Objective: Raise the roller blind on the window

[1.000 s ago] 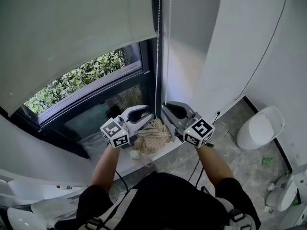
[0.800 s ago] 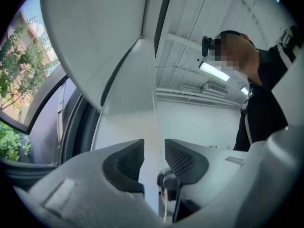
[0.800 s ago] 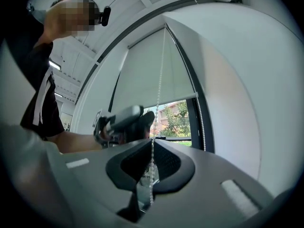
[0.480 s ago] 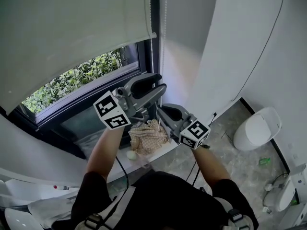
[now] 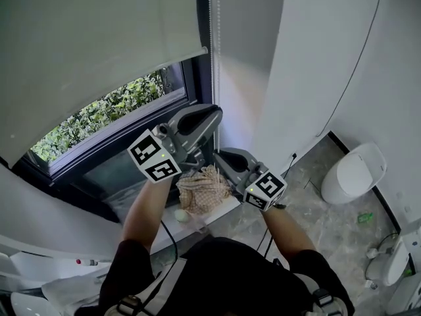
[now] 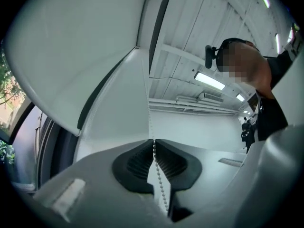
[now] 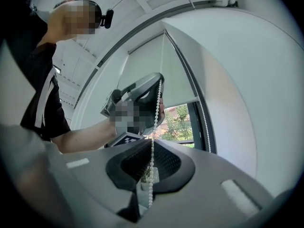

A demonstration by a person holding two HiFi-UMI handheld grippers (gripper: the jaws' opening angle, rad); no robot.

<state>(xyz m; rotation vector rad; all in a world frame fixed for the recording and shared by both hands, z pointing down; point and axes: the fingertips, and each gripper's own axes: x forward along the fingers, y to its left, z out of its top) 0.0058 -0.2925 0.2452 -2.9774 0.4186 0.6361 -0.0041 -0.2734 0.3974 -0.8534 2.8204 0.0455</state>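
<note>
The pale roller blind [image 5: 85, 51] hangs partway down the window, with its bottom bar [image 5: 191, 51] above the glass. Its white bead chain [image 5: 212, 38] drops along the dark frame at the blind's right edge. My left gripper [image 5: 214, 114] is the upper one; its jaws have just been closing and are shut on the bead chain [image 6: 153, 148]. Just below it, my right gripper [image 5: 220, 157] is shut on the same chain [image 7: 152, 167]. In the right gripper view the left gripper [image 7: 158, 82] shows higher up the chain, in front of the blind [image 7: 147, 70].
Green foliage [image 5: 112, 104] shows through the window glass. A woven beige cloth [image 5: 204, 191] and a small pale round object [image 5: 181, 214] lie on the sill below the grippers. A white wall [image 5: 309, 64] stands right of the chain, and a toilet [image 5: 355, 173] is on the floor at right.
The left gripper rose from beside the right gripper to above it, along the chain, and its jaws, open half a second ago, closed on the chain. The right gripper stayed put.
</note>
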